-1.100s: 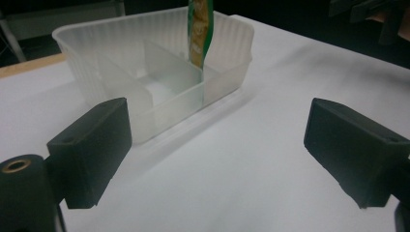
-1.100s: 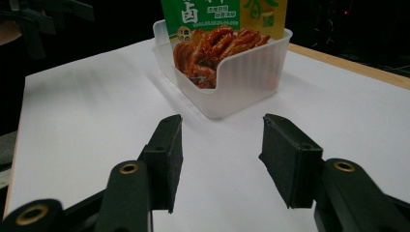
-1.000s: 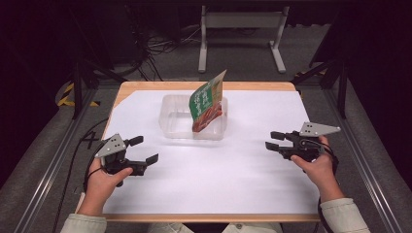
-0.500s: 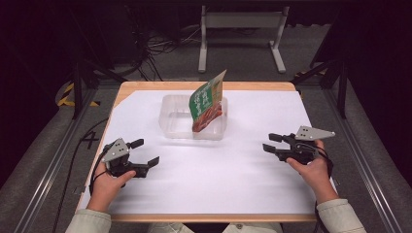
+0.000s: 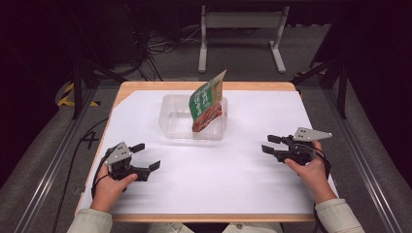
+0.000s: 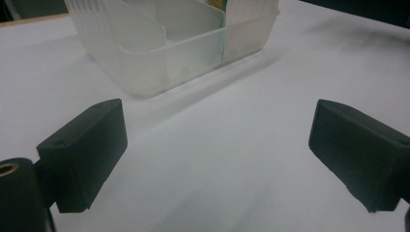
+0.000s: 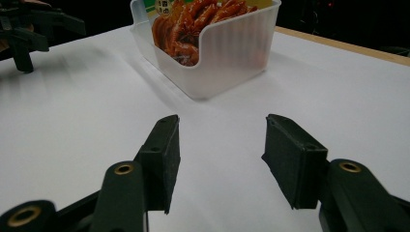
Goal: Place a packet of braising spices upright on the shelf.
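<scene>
A wooden table [image 5: 121, 92] sits under a large white sheet [image 5: 218, 170] that covers most of its top. Toward the far middle of the sheet stands a clear plastic tub [image 5: 172, 124], shallow and rectangular with rounded corners. A snack packet [image 5: 206, 99] stands inside it, leaning against the tub's right end, its top corner rising well above the rim. The packet is green at the top and shows reddish-orange food lower down.

A person sits at the near edge, pale sleeves showing at the bottom of the high view. The left hand [image 5: 108, 187] holds the left gripper [image 5: 148, 156] low over the sheet on the near left, well apart from the tub. Its two black jaws stand wide apart with nothing between them. In the left gripper view the jaws frame bare white paper, and the tub [image 6: 169, 53] lies ahead of them, with an inner divider visible through its cloudy wall.

The right hand [image 5: 311, 170] holds the right gripper [image 5: 270, 144] over the sheet on the near right, its jaws pointing left toward the middle of the table. A grey three-cornered plate sits on top of it. Its jaws are also parted and empty. In the right gripper view the tub [image 7: 232, 53] stands ahead, the packet [image 7: 186, 24] pressed against its near wall, and the left gripper [image 7: 24, 29] shows dark in the upper left corner.
</scene>
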The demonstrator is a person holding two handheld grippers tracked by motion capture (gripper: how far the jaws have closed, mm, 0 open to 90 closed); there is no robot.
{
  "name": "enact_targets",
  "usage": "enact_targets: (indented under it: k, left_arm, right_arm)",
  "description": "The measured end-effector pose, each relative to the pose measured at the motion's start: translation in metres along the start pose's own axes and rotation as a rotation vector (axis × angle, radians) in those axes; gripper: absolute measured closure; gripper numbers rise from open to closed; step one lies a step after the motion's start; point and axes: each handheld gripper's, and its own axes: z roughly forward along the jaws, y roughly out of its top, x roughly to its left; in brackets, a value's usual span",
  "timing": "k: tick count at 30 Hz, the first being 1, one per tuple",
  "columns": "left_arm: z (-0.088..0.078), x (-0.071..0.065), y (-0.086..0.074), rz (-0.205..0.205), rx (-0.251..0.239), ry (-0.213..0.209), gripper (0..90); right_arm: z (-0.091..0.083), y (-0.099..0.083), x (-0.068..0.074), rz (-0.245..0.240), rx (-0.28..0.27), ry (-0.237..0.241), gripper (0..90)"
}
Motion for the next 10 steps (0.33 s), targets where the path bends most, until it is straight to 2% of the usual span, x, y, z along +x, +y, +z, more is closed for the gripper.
enact_targets:
  k: [1,2,6,10]
  left_arm:
    - [0.0000,0.0000,0.0000,0.000,0.000,0.000,7.0]
    - [-0.0009,-0.0005,0.0011,-0.044,-0.028,-0.023,6.8]
    - [-0.0004,0.0002,0.0014,-0.029,-0.033,-0.016,5.5]
    - [0.0016,0.0017,0.0000,-0.036,-0.036,-0.011,4.6]
  right_arm:
    - [-0.0001,0.0002,0.0000,0.001,-0.001,0.001,47.3]
    - [-0.0001,0.0004,-0.0002,0.002,-0.002,0.002,47.5]
    - [0.0007,0.0002,-0.0006,0.008,0.002,0.007,48.1]
    - [0.0008,0.0000,-0.0005,0.009,0.003,0.008,48.3]
